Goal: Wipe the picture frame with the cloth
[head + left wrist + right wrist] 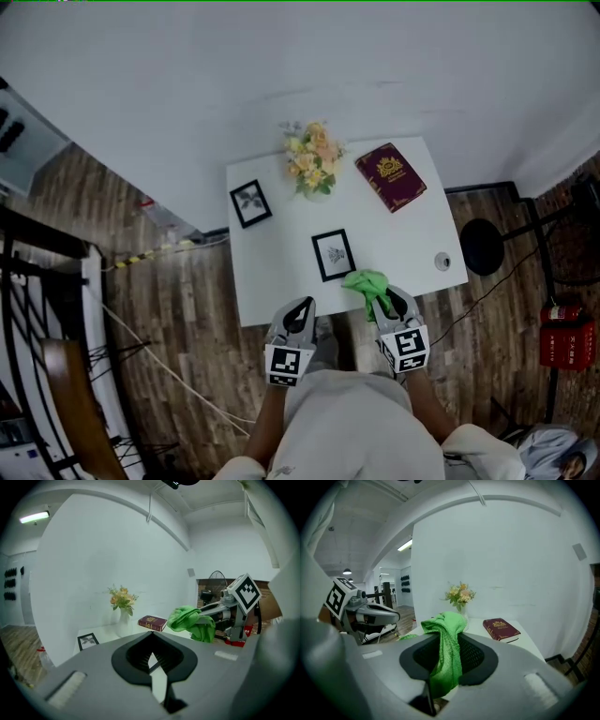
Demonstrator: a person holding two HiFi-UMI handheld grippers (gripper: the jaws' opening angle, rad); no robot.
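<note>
Two black picture frames lie on the white table: one near the middle front, one at the back left. My right gripper hangs over the table's front edge, just right of the middle frame, and is shut on a bunched green cloth. The cloth drapes down between its jaws. My left gripper hovers at the front edge, below the middle frame, jaws together and holding nothing.
A vase of yellow and pink flowers stands at the table's back. A dark red book lies at the back right, a small round object near the right edge. The wall runs behind the table.
</note>
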